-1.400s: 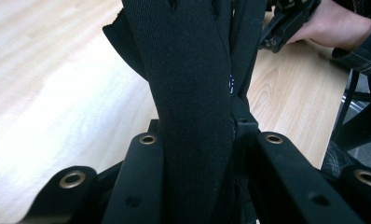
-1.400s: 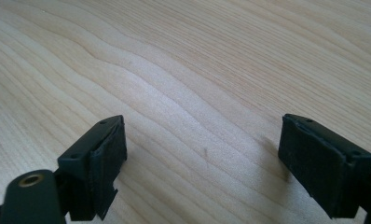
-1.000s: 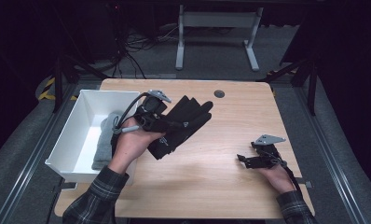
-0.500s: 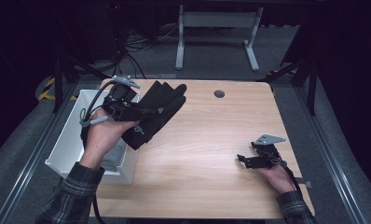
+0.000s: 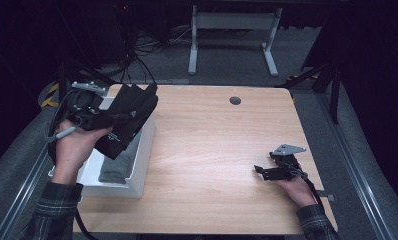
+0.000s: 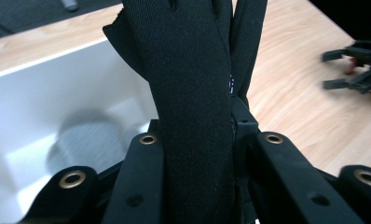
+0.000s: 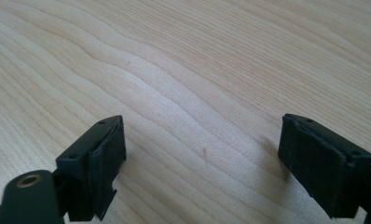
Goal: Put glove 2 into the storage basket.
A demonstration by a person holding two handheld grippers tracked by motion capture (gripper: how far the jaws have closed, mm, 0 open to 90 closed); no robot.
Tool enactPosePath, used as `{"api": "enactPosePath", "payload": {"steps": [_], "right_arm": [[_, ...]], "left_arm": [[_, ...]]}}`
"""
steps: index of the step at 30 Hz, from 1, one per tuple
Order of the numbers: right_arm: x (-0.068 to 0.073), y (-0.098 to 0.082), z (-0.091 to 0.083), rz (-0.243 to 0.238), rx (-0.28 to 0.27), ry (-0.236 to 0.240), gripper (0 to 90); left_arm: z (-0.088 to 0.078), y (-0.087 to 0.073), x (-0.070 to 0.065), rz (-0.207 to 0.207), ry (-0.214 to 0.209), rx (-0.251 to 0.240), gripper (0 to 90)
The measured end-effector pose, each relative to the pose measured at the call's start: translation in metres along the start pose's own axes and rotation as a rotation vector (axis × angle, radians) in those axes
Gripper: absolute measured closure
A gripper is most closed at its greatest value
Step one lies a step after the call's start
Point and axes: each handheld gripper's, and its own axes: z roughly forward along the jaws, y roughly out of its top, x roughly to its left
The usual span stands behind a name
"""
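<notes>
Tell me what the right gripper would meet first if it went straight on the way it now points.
Probably the bare light wooden tabletop: the right gripper, jaws wide apart, angles down at it with nothing between; depth is uncertain.

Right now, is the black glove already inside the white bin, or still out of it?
Out: the left gripper holds the black glove in the air above the white bin, jaws shut on it.

Our left tongs (image 5: 94,107) are black, with a grey three-cornered plate on top, a small green light on the body and a dark cable looping down behind them. In the left gripper view their frame carries brass-ringed screw holes (image 6: 147,139) beside each arm. Our right tongs (image 5: 268,171) are black too, topped by the same grey plate, and their jaws end in blocky ribbed pads (image 7: 326,165). We wear plaid sleeves (image 5: 54,210) behind both.
</notes>
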Motion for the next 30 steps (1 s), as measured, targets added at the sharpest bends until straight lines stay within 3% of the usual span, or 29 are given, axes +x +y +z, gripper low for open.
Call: {"api": "enactPosePath", "payload": {"steps": [5,7,11,14,23,27,30], "right_arm": [[0.0,0.0,0.0,0.001,0.0,-0.001,15.7],[0.0,0.0,0.0,0.001,0.0,-0.002,15.7],[0.0,0.0,0.0,0.001,0.0,-0.001,15.7],[0.0,0.0,0.0,0.001,0.0,-0.001,15.7],[0.0,0.0,0.0,0.001,0.0,-0.001,15.7],[0.0,0.0,0.0,0.001,0.0,-0.001,15.7],[0.0,0.0,0.0,0.001,0.0,-0.001,15.7]], "left_arm": [[0.003,-0.015,0.019,-0.057,0.02,0.008,73.8],[0.012,-0.023,0.028,-0.094,0.031,0.026,73.7],[0.024,-0.031,0.036,-0.126,0.032,0.041,73.7],[0.044,-0.042,0.046,-0.168,0.02,0.077,73.7],[0.081,-0.056,0.056,-0.216,0.007,0.136,73.5],[0.096,-0.06,0.061,-0.235,0.034,0.169,72.9],[0.106,-0.065,0.065,-0.235,0.079,0.198,71.5]]}}
